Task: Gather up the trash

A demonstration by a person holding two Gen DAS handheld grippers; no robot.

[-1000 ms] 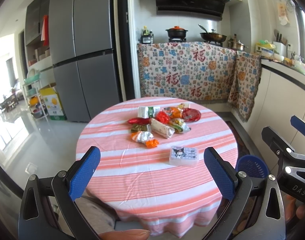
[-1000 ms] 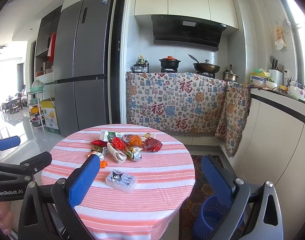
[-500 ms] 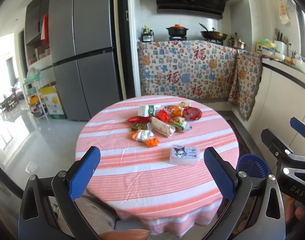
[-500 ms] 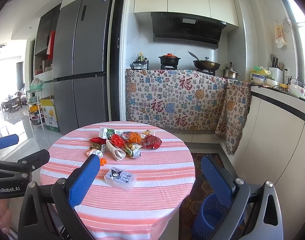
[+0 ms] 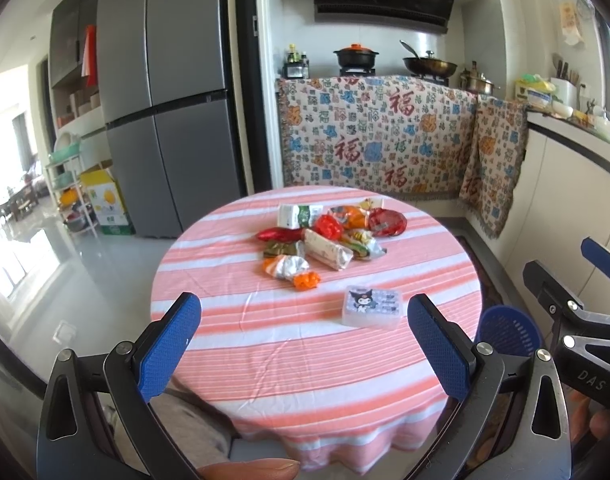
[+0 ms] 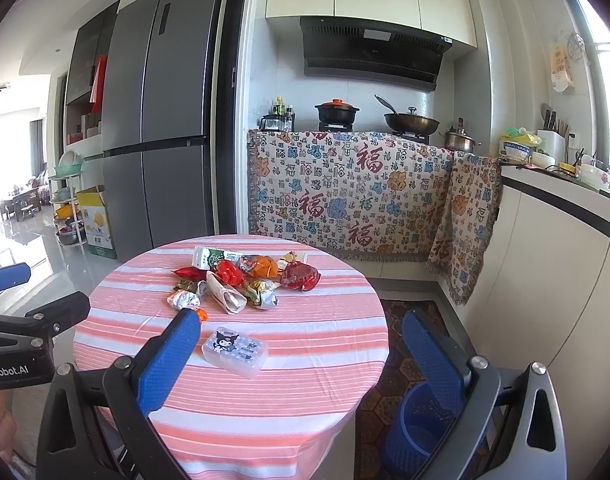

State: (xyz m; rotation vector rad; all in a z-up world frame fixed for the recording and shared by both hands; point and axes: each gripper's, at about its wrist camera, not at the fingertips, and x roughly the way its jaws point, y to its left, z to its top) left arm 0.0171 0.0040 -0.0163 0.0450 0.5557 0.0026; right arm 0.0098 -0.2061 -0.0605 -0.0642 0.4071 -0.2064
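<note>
Ahead, the heap of crumpled, many-coloured snack wrappers lay past the middle of the round table with its pink-and-white striped cloth, at about twelve o'clock from the left gripper and eleven o'clock from the right gripper. Both sets of jaws stood spread wide, holding nothing, short of the table's near edge. The blue mesh plastic bin sat on the floor at five o'clock, nearer the right gripper; the left seemed squarer to the heap.

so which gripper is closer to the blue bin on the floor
Right. The blue bin sits just below and ahead of the right gripper, by the table's right side. The left gripper hangs over the table's near edge, further left of it.
</note>
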